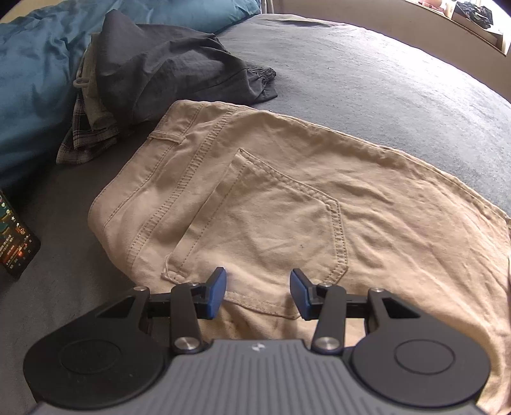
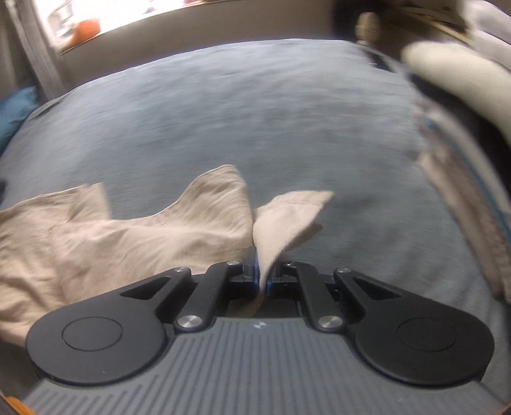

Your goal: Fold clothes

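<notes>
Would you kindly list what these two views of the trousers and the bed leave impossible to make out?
- Phone, left wrist view: its screen text is too small, and the left edge cuts it off.
- Trousers, left wrist view: the legs run past the right edge.
- Clothes pile, right wrist view: motion blur hides which garments it holds.
- Trousers, right wrist view: which part the right tool pinches is blurred.
- Windowsill items, right wrist view: blurred and overexposed.

The right gripper (image 2: 262, 274) has its jaws pinched together on a corner of the beige trousers (image 2: 121, 236), and a flap of the cloth stands up between and beyond the blue pads (image 2: 255, 266). The rest of the garment trails off to the near left over the grey-blue bed cover (image 2: 255, 111). At the far right lies a blurred heap of light clothes (image 2: 460, 83).
</notes>
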`<state>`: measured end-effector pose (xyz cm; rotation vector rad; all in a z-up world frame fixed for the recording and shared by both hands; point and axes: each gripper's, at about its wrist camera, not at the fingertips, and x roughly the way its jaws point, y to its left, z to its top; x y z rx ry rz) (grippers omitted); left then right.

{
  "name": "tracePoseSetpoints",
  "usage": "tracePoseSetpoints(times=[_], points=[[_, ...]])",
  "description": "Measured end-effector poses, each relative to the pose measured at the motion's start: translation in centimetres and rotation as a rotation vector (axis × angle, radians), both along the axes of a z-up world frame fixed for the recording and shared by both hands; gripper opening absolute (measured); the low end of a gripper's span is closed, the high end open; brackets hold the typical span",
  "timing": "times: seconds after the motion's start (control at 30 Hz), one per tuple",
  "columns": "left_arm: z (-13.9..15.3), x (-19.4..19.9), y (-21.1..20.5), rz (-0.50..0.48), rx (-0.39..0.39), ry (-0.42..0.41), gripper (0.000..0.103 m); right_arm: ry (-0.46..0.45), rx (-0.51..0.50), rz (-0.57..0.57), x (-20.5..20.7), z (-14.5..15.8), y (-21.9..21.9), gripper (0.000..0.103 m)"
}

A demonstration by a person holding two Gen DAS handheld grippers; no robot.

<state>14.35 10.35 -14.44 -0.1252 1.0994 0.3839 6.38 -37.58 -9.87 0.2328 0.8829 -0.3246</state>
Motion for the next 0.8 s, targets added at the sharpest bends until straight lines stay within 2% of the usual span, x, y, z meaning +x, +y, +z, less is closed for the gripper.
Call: tracePoseSetpoints(times=[0.3, 0.43, 0.8], points=[[-0.1, -0.3, 0.3, 0.005, 0.008, 0.009, 0.046, -0.028, -0.007, -0.211, -1.2, -2.6, -6.5, 0.003], [-0.2, -0.3, 0.3, -0.001, 0.014, 0.013, 0.046, -0.013, -0.045, -0.251, -0.7, -3.8, -7.8, 0.003], [-0.8, -0.1, 0.1, -0.004, 0.033, 0.025, 0.050, 0.016, -0.042, -0.296, -1.1, -5.5, -9.7, 0.005]])
